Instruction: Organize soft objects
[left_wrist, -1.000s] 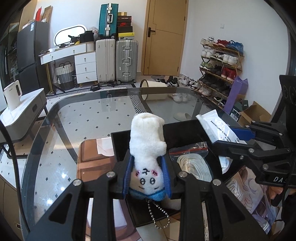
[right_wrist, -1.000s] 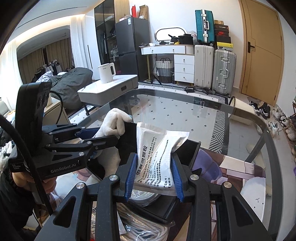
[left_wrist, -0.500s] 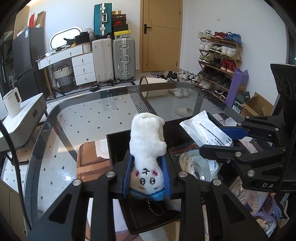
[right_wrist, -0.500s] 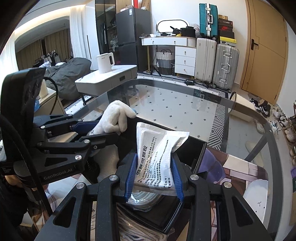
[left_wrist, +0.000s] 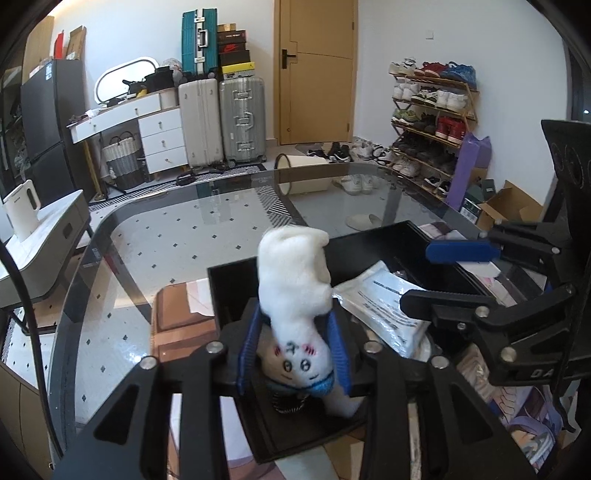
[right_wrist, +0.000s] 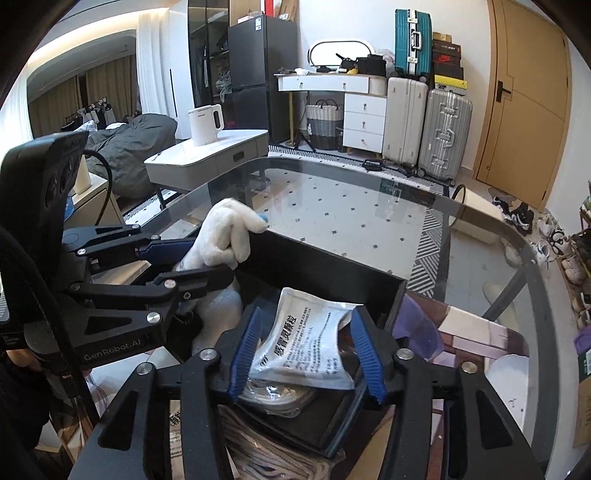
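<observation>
Worktop (left_wrist: 155, 236): glass top with a dark rim, tiled floor showing through it; carries all items below.

Tray (right_wrist: 332, 266): black, open-topped, shallow walls, standing on the worktop near its front edge. Holds the plush and the packet, with a coil of white cord in clear wrap beneath the packet.

Left claw (left_wrist: 293, 343): black arms, blue pads. Jaws opening, the plush between them; the pads stand close at its sides and whether they still touch the fur cannot be told. Seen from the right wrist view (right_wrist: 192, 258) it reaches in over the tray's left wall.

Right claw (right_wrist: 306, 354): same build. Jaws opening and well apart, both pads clear of the packet that lies between them. From the left wrist view (left_wrist: 436, 273) it sits over the tray's right part.

Plush (left_wrist: 295, 291): white, fluffy, head down (embroidered face and pink cheeks toward the camera), blue collar and a bead chain at the low end, which rests on the tray floor at the left. Upper end rises above the tray wall (right_wrist: 225, 236).

Packet (right_wrist: 306, 347): white-grey foil pouch with black print, lying flat in the tray on the wrapped cord, right of the plush (left_wrist: 384, 310).
</observation>
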